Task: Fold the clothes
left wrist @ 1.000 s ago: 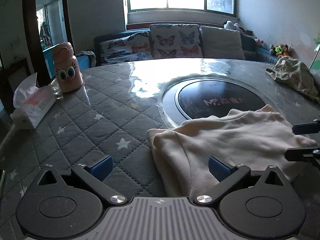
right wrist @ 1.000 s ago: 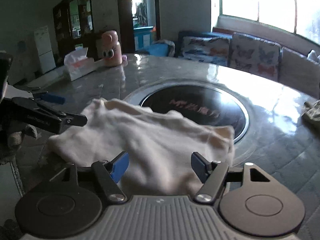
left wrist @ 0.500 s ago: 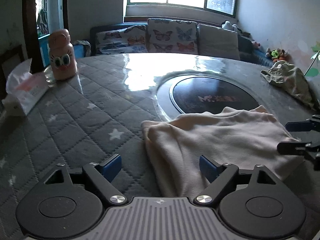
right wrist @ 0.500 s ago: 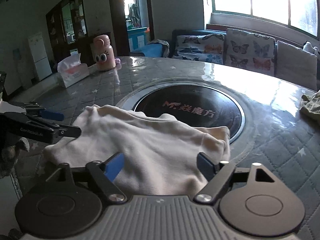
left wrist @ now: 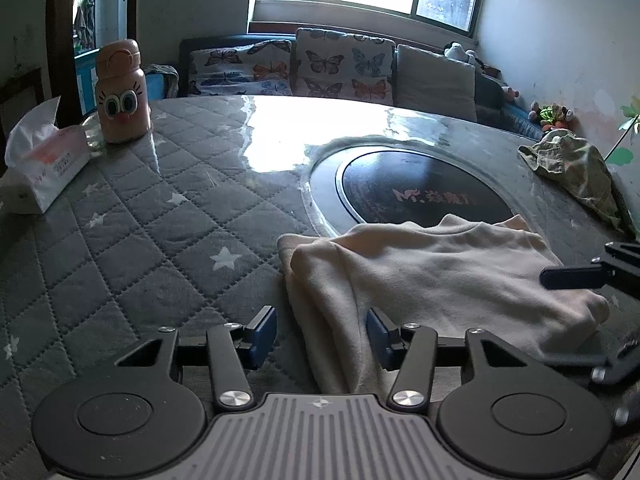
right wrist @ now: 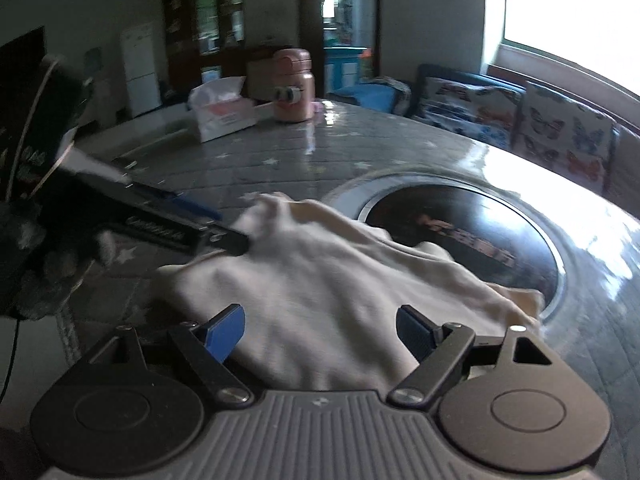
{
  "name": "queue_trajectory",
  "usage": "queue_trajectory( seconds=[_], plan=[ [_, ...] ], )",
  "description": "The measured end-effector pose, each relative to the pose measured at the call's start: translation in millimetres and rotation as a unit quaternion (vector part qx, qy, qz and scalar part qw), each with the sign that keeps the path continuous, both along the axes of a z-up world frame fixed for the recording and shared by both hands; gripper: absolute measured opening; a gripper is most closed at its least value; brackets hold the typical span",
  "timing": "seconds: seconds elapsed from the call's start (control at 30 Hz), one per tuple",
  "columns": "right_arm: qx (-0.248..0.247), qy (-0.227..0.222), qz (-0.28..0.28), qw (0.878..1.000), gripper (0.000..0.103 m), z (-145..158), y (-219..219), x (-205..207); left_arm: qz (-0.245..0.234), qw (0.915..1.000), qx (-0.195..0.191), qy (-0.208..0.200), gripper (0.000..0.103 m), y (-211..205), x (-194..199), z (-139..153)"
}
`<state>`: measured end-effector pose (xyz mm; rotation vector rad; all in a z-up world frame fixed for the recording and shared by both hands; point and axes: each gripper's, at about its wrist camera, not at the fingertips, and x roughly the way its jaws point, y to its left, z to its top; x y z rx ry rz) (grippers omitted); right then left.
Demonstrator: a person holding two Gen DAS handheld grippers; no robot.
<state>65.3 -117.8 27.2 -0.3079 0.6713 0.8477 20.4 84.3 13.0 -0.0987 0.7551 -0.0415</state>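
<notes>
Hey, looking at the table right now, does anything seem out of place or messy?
Only the olive garment: it lies crumpled in a heap at the table's far right edge, unfolded. The cream garment by the grippers is rumpled mid-fold, as expected. The pink bottle stands upright beside the tissue pack; nothing spilled.

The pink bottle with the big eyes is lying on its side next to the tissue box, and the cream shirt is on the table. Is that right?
Not quite. The pink bottle stands upright beside the tissue box, as the left wrist view shows. The rest is right: the cream shirt lies on the table.
</notes>
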Motion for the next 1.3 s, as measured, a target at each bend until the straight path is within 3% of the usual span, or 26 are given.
queue_trajectory(
  seconds=[0.3, 0.47, 0.63, 0.7, 0.8, 1.0, 1.17, 1.3],
  plan=[
    [-0.042, -0.038, 0.087, 0.995, 0.077, -5.4, 48.0, -26.8, 0.024, 0.9996, -0.013, -0.001, 0.058, 15.4, -4.9, 6.0],
    [-0.065, -0.075, 0.130, 0.987, 0.060, -8.7, 71.4, -44.6, 0.037, 0.9986, -0.037, 0.007, 0.068, 24.6, -8.3, 4.5],
    [-0.086, -0.096, 0.159, 0.979, 0.050, -16.5, 87.6, -55.8, 0.044, 0.9962, -0.073, 0.018, 0.071, 30.3, -6.6, 2.7],
    [-0.094, -0.108, 0.164, 0.976, 0.034, -20.2, 91.9, -59.9, 0.046, 0.9946, -0.090, 0.023, 0.072, 32.4, -5.3, 2.4],
    [-0.084, -0.102, 0.162, 0.978, 0.016, -19.3, 92.1, -59.6, 0.045, 0.9925, -0.110, 0.029, 0.073, 31.3, -3.7, 3.0],
    [-0.035, -0.078, 0.134, 0.987, 0.009, -4.9, 79.1, -49.3, 0.051, 0.9806, -0.181, 0.056, 0.074, 33.5, 2.3, 0.9],
    [0.001, -0.068, 0.116, 0.991, 0.008, 7.6, 65.0, -44.2, 0.055, 0.9726, -0.213, 0.074, 0.070, 34.0, 8.3, -3.3],
    [0.013, -0.066, 0.111, 0.992, 0.007, 13.2, 57.4, -40.1, 0.058, 0.9633, -0.247, 0.086, 0.045, 33.6, 14.3, -7.4]
  ],
)
